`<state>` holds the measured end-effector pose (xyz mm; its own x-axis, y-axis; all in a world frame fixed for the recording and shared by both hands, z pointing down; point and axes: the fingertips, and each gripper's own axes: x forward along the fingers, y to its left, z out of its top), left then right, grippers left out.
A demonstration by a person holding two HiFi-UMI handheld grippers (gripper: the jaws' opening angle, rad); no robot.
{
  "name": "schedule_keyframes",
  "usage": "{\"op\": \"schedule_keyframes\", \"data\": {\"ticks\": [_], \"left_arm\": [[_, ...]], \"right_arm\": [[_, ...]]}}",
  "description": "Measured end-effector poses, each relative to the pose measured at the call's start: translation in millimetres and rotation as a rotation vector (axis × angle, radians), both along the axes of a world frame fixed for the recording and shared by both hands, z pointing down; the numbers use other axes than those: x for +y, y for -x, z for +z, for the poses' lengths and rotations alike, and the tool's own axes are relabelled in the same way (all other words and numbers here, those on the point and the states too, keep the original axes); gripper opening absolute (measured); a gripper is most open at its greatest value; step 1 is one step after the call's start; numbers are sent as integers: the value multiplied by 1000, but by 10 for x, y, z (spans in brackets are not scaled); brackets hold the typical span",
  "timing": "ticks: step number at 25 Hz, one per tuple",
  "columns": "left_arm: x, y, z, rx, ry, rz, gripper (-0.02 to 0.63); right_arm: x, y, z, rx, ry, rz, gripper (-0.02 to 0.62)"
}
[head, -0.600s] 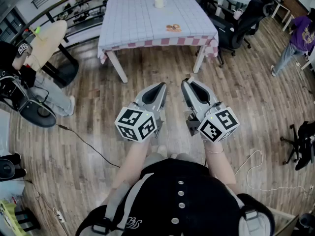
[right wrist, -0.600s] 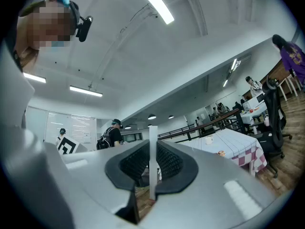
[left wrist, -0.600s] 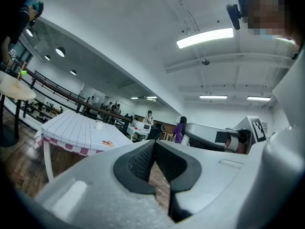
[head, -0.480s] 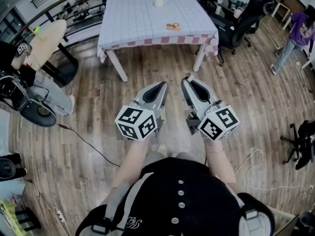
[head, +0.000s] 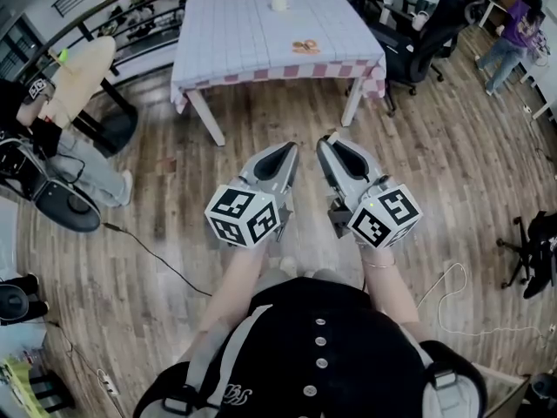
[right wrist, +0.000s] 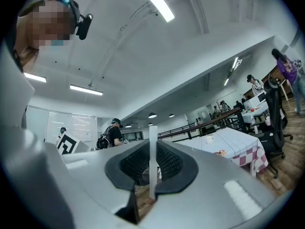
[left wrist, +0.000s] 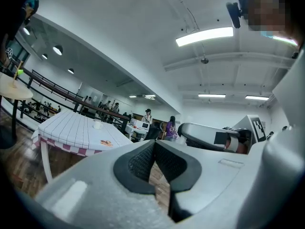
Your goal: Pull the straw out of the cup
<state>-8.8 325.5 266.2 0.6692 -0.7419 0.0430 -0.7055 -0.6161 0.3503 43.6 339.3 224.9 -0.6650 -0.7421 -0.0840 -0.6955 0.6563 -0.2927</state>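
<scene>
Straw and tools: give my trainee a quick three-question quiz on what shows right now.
1. True or false: the right tool is clamped on the straw.
2. The cup stands: A) on the table; B) on the floor; C) on a chair.
3. Fill in: the left tool has its jaws ___, with nothing between them.

Key: 1 true; 2 A; 3 shut.

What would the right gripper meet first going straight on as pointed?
Nothing near: the right gripper, gripping the straw, aims just left of the table; probably the far railing first, though depth is unclear.
</scene>
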Motion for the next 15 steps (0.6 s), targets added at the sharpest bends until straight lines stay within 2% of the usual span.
{"op": "schedule_keyframes", "data": {"ticks": [8,15], "left_arm": [[-194,95,14,-9,0,5,-2],[-376,206,25,-23,-16,40,-2]], "right_arm": [[-175,90,-29,2,-15,6,43],[-362,159,-13,12,-26,58,43]]}}
